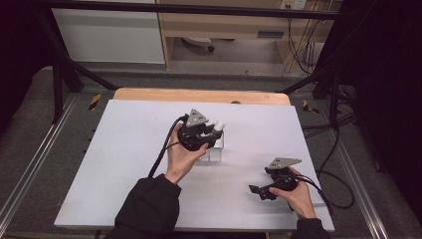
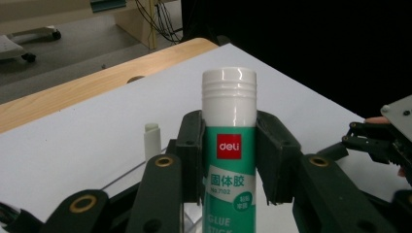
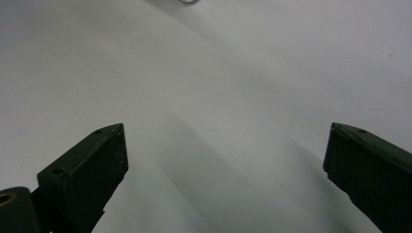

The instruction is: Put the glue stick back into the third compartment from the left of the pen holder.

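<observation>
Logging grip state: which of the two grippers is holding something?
The left gripper: its jaws clamp a green Deli glue stick. The right gripper is open over bare table.

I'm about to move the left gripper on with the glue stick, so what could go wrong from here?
1. The left gripper clamps the glue stick low on its green label, the white cap well above the jaws; a quick swing might tilt it.
2. A clear holder sits just under it, with a small white stick upright inside; lowering carelessly could knock either.
3. The right gripper rests open on the white table nearby; a wide sweep could hit it.
</observation>
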